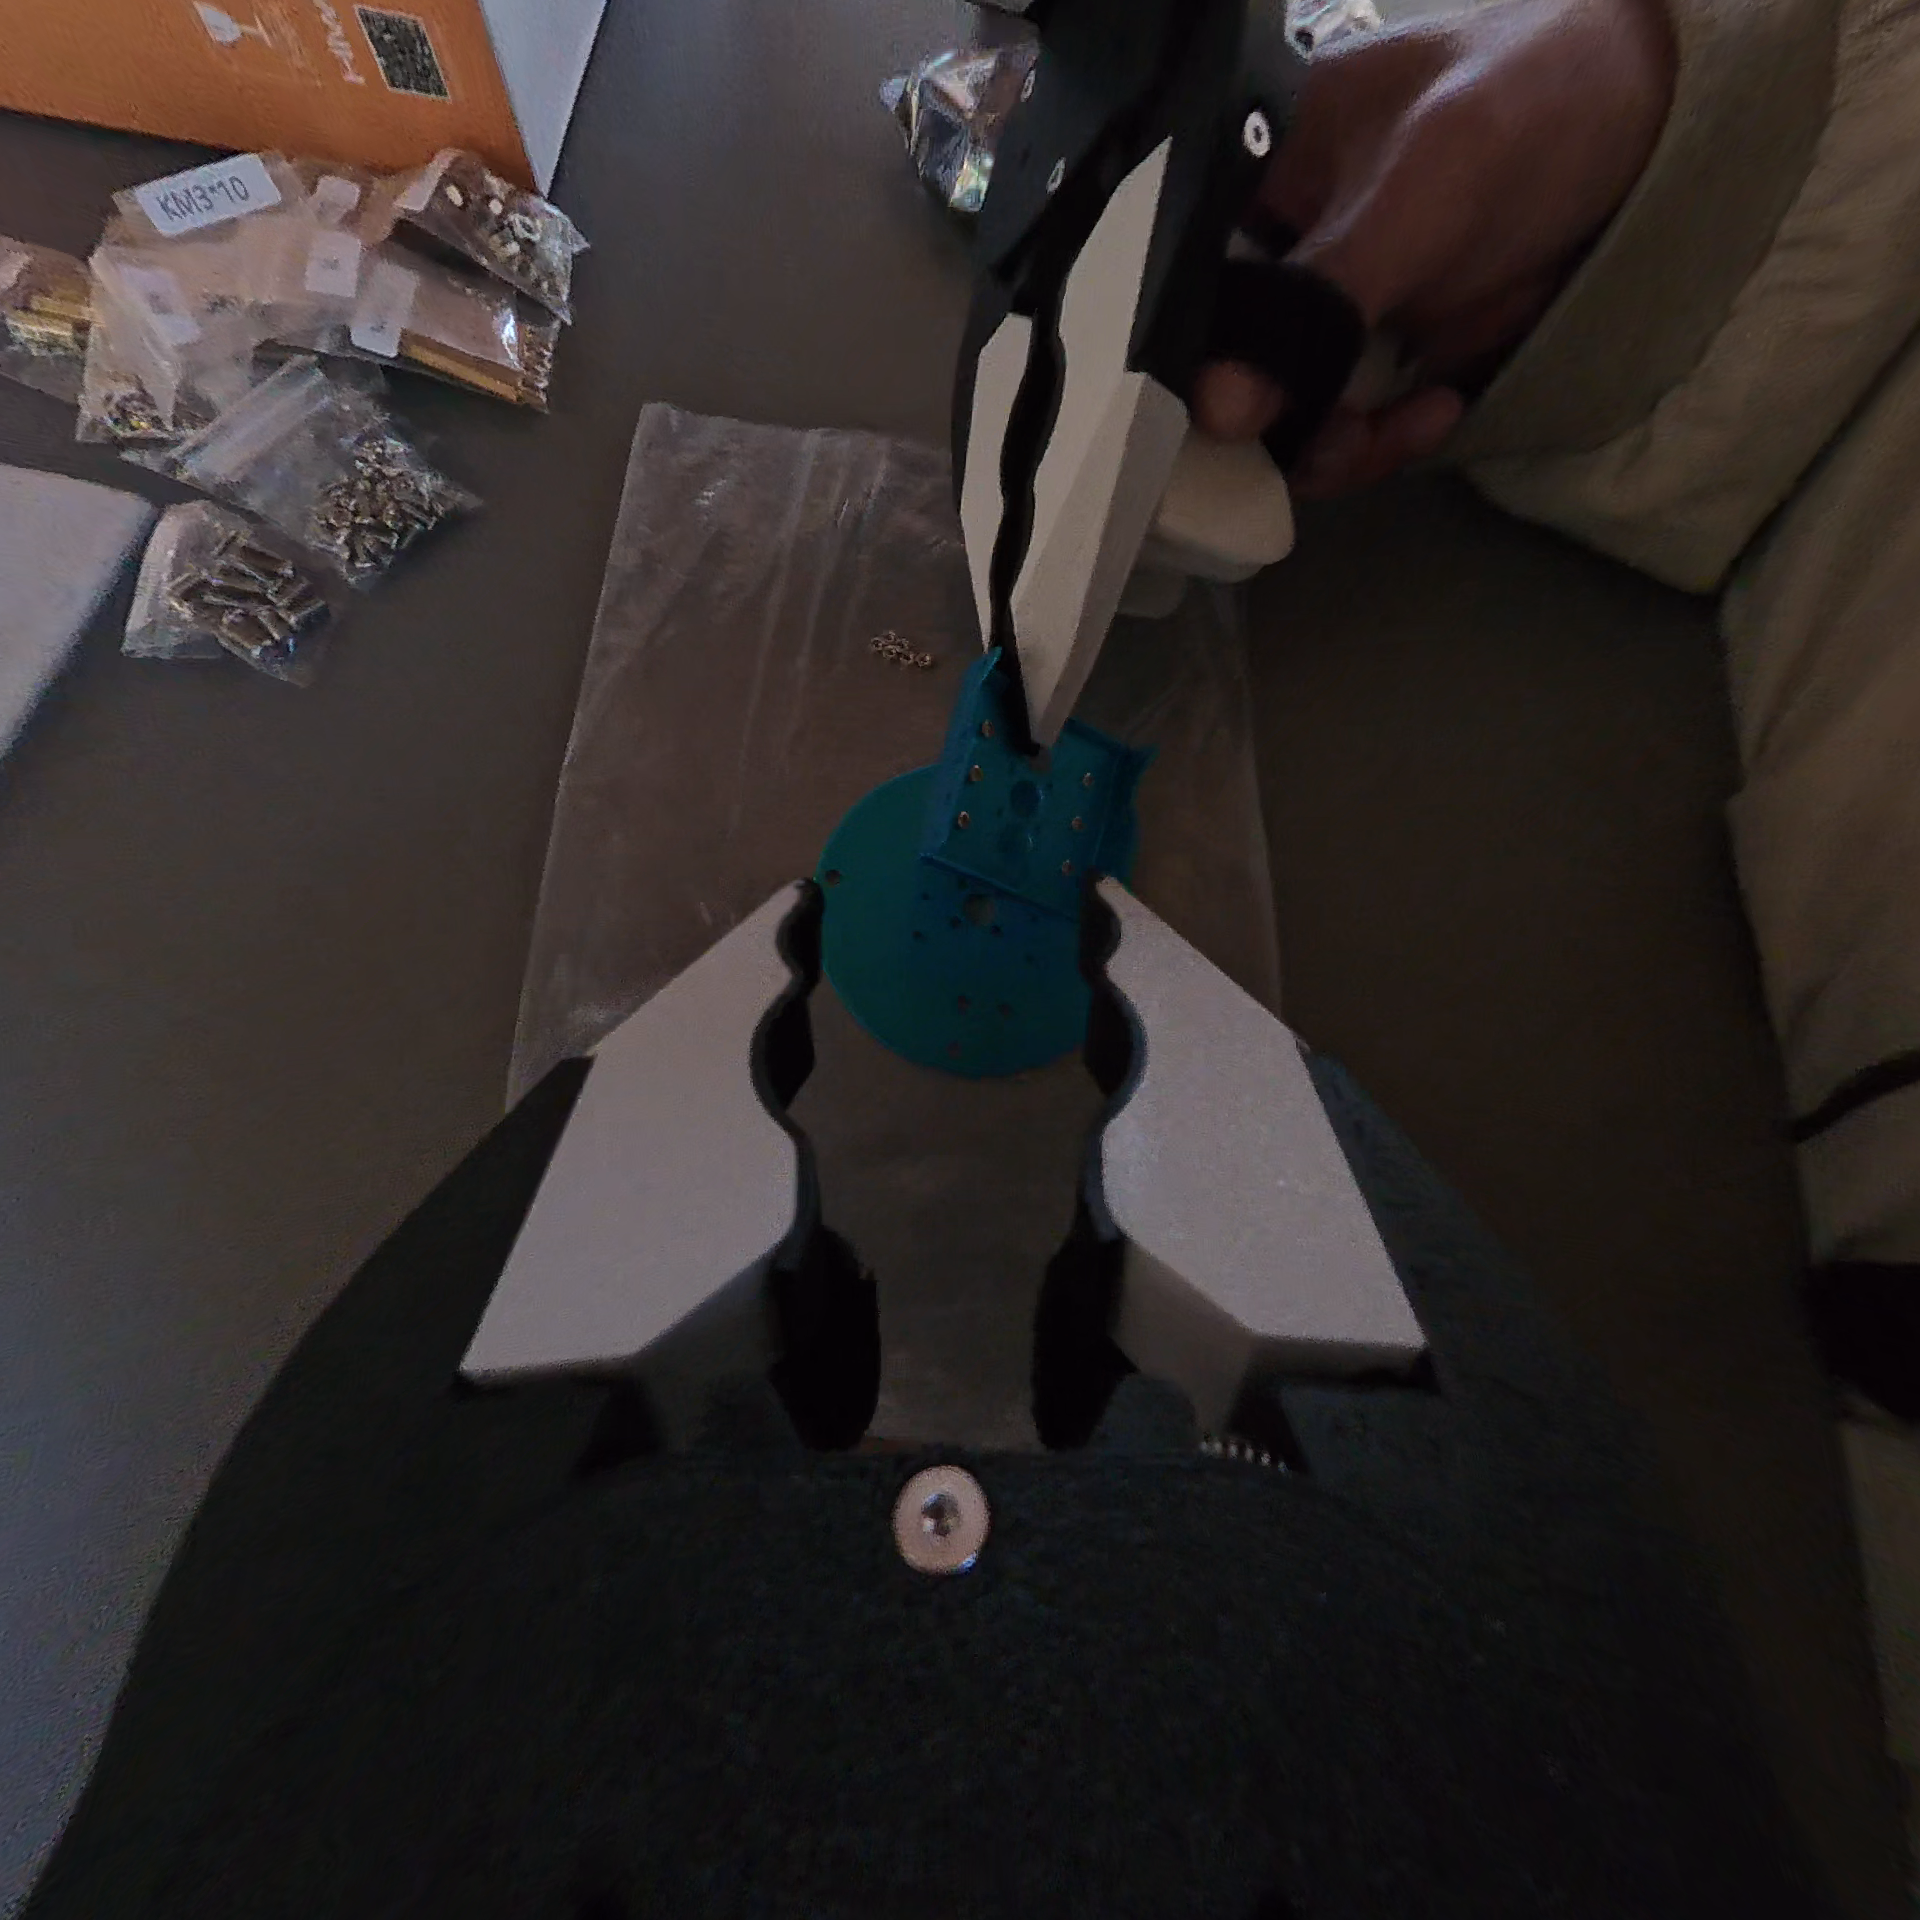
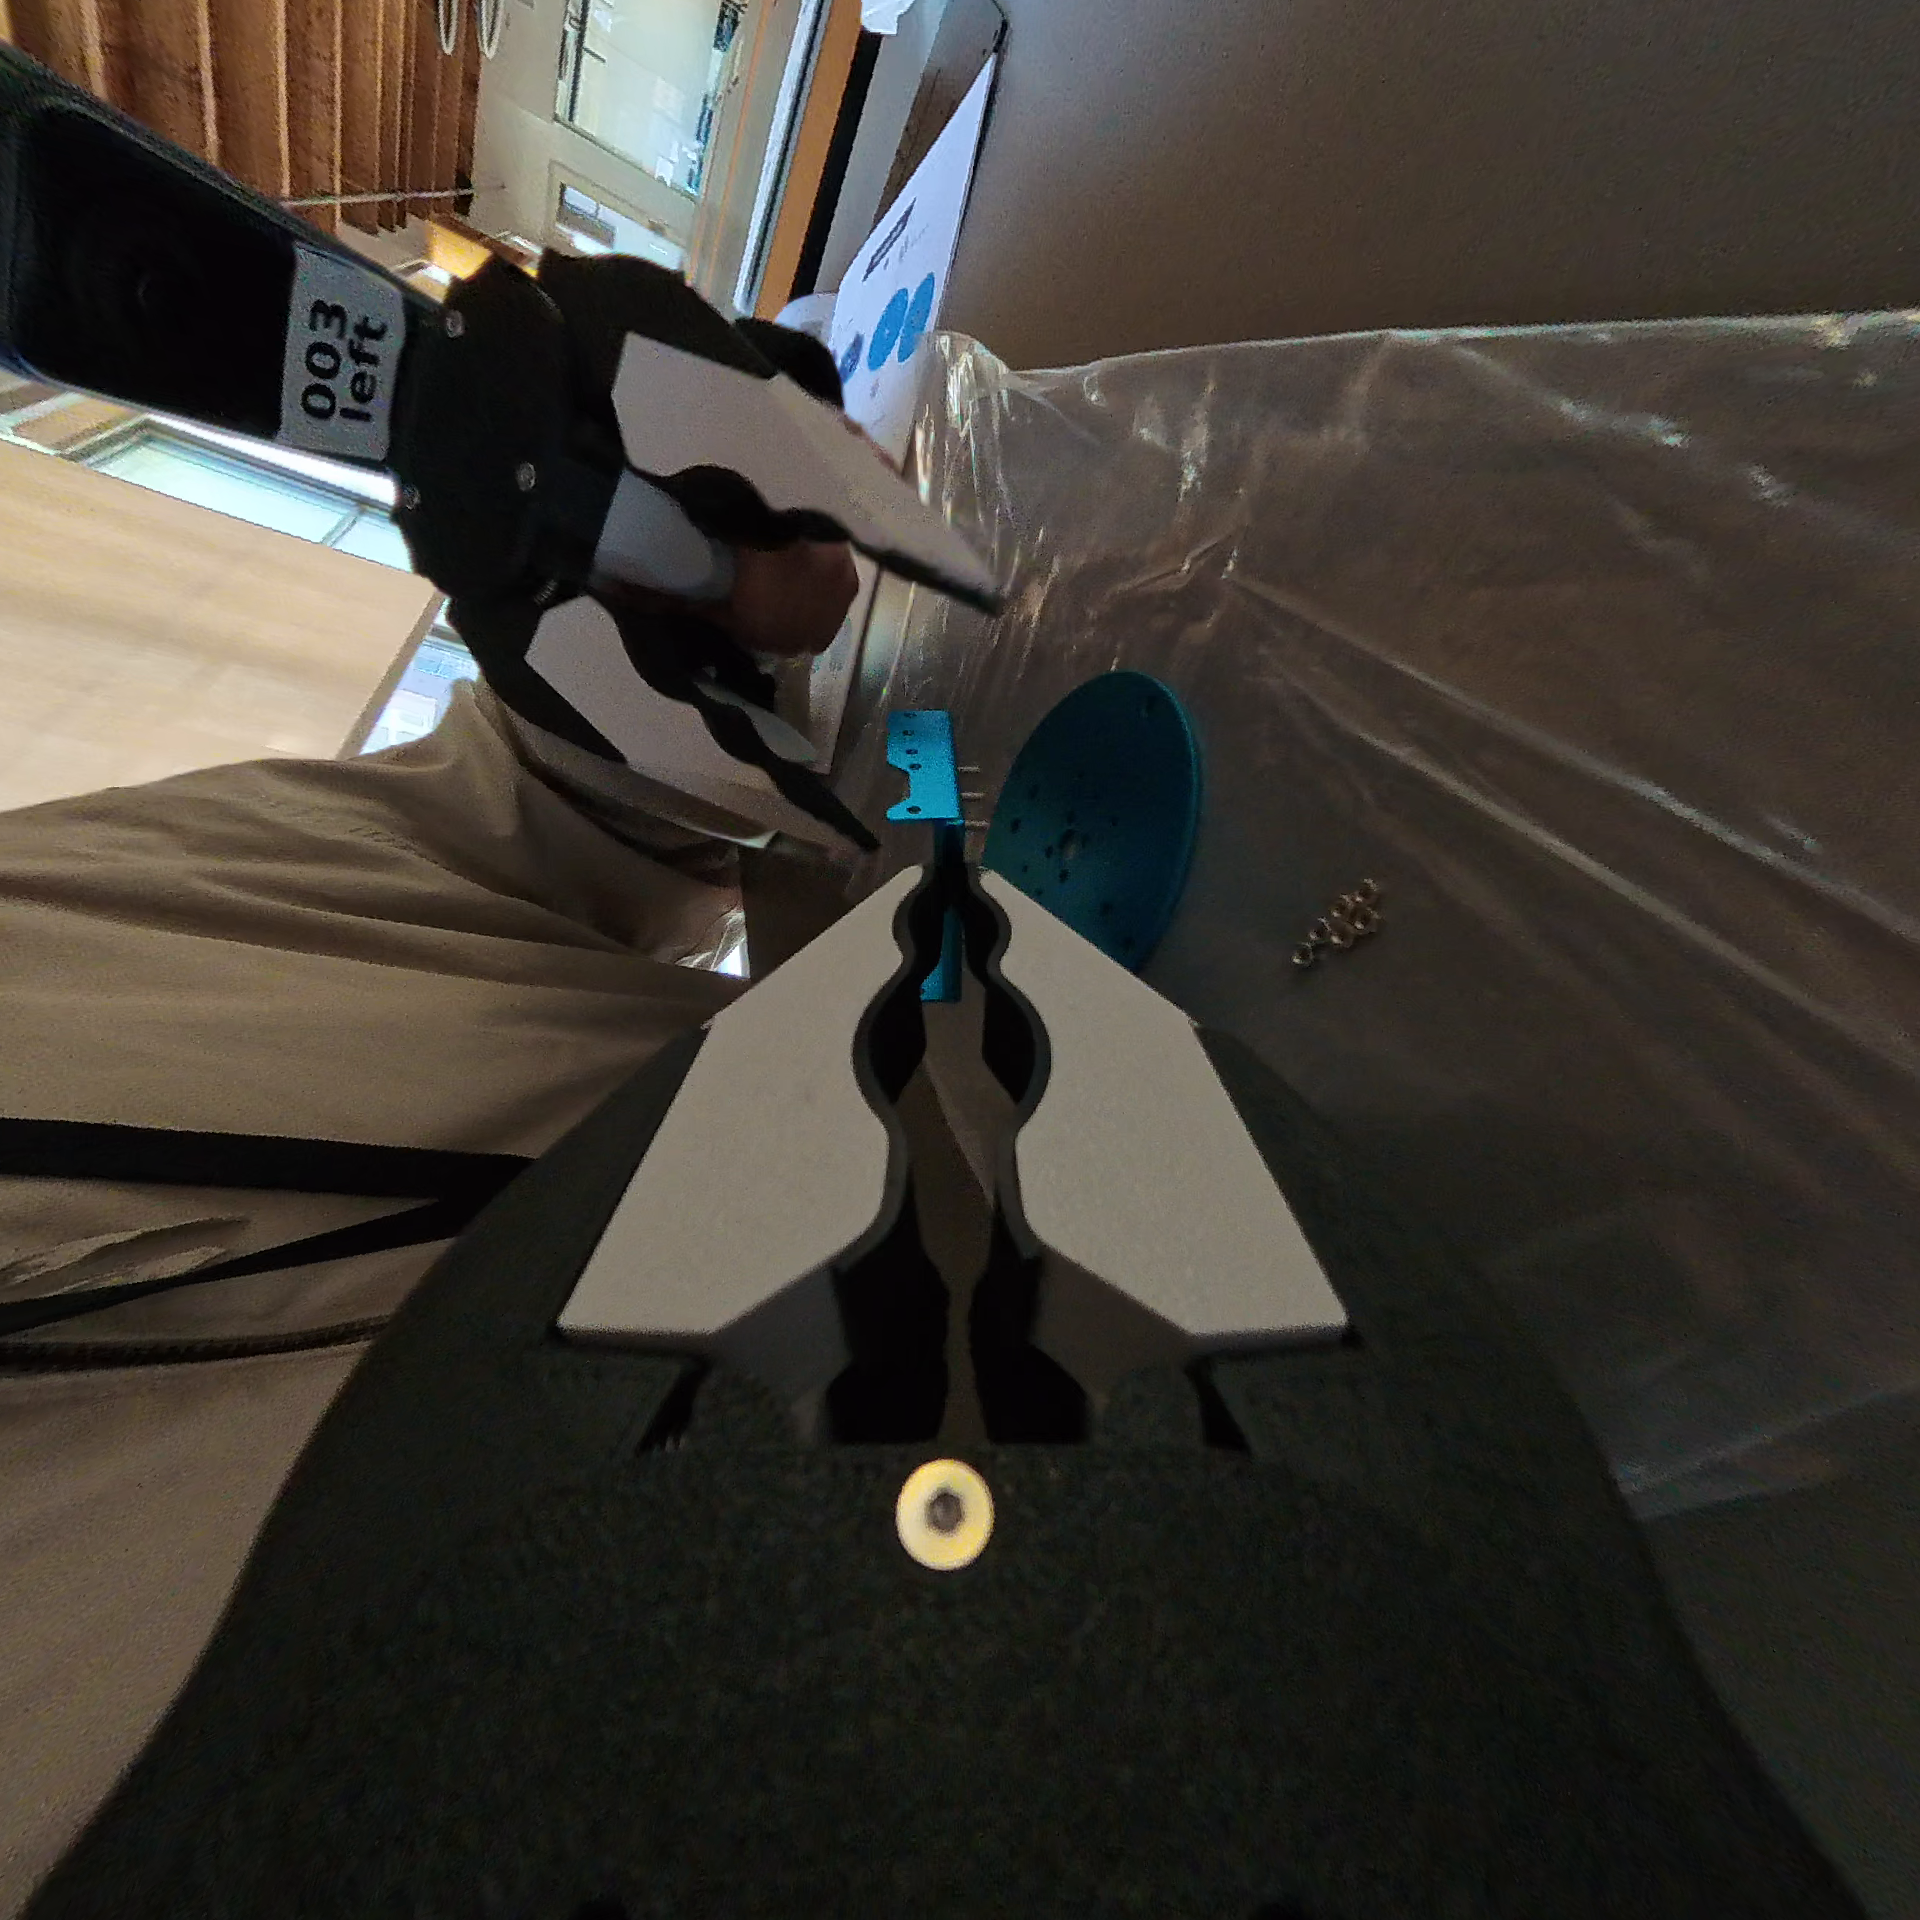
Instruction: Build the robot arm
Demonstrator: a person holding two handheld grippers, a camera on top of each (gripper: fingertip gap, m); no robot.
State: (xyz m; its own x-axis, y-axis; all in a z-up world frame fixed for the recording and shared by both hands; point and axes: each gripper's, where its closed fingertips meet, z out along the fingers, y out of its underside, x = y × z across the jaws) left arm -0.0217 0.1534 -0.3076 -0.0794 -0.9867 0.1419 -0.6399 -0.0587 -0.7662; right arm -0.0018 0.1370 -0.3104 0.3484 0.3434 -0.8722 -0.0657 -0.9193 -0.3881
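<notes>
A dark brown counter (image 1: 312,935) carries a sheet of clear plastic film (image 1: 727,623), and the room behind it has wooden blinds (image 2: 260,83) and bright windows. On the film lies a round teal metal plate (image 1: 914,987) with many small holes. A blue metal bracket (image 1: 1029,821), bent into a U shape and also full of holes, sits above the plate; whether it rests on the plate I cannot tell.

The right claw (image 1: 1023,717) comes down from above and is closed on one upright wall of this bracket; in its own camera the blue edge (image 2: 943,935) is seen squeezed between the two white fingers. A person's hand (image 1: 1455,208) grips its handle.

The left claw (image 1: 945,894) stands open, with its two fingertips at either side of the round plate and close above it, so the plate and the bracket lie just in front of the gap. It holds nothing.

A short row of small metal nuts (image 1: 902,650) lies on the film near the bracket. At the far left of the counter is a heap of small clear bags with screws (image 1: 312,468), and behind them an orange cardboard box (image 1: 260,73). A crumpled silver foil bag (image 1: 956,114) lies farther back. The person's beige clothing (image 1: 1766,520) fills the right side.
</notes>
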